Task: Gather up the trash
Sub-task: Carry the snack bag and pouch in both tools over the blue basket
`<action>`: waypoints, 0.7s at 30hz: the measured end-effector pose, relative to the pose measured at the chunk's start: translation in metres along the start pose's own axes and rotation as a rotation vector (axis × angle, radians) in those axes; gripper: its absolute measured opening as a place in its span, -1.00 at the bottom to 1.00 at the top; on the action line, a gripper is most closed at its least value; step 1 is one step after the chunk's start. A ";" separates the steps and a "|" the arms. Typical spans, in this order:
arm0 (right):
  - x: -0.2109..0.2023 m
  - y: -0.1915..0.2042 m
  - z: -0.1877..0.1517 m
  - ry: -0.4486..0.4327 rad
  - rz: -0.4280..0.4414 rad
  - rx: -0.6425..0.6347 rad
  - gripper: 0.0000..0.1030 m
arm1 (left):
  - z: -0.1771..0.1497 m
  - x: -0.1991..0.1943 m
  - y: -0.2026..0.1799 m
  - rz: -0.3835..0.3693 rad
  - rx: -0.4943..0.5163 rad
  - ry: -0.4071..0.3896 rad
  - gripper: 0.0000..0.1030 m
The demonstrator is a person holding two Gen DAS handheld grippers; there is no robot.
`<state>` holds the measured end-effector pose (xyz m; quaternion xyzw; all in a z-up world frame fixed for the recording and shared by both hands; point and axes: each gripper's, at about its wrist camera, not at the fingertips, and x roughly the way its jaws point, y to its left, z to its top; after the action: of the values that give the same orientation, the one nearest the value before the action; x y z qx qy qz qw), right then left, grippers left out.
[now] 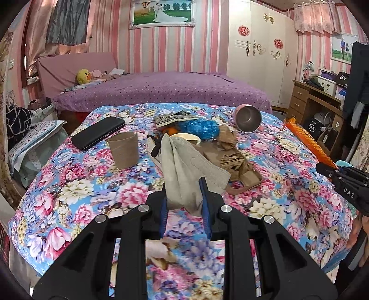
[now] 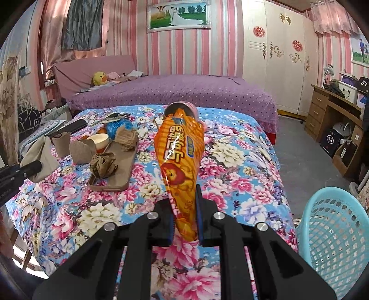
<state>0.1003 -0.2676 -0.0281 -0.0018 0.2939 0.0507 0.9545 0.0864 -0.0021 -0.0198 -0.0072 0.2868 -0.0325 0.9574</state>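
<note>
You see pink striped walls [image 1: 161, 46], framed wedding picture [image 1: 161, 12], cream wardrobe [image 1: 258, 57], purple dotted bed [image 1: 173, 88], wooden desk [image 2: 332, 108] at right, grey floor [image 2: 299, 131], pink curtains [image 1: 316, 16].

Bare floral quilt [image 2: 230, 161] beside basket [image 2: 334, 230]

On my table [image 1: 69, 196], the phone [image 1: 98, 132] lies near the far left corner, the tube [image 1: 124, 148] just before it, the cup [image 1: 248, 118] toward the far right. The basket [image 2: 334, 230] stands off the right edge.
</note>
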 end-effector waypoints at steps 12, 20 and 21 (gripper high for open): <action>-0.009 -0.014 0.000 -0.016 -0.010 0.008 -0.71 | 0.001 -0.004 -0.016 -0.003 0.005 -0.018 -0.55; -0.029 -0.043 0.000 -0.037 -0.032 0.025 -0.71 | 0.007 -0.007 -0.043 -0.003 0.022 -0.034 -0.55; -0.033 -0.048 -0.001 -0.038 -0.037 0.028 -0.71 | 0.009 -0.009 -0.047 -0.004 0.028 -0.038 -0.55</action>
<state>0.0776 -0.3190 -0.0119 0.0072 0.2762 0.0289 0.9607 0.0812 -0.0486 -0.0064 0.0050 0.2678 -0.0383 0.9627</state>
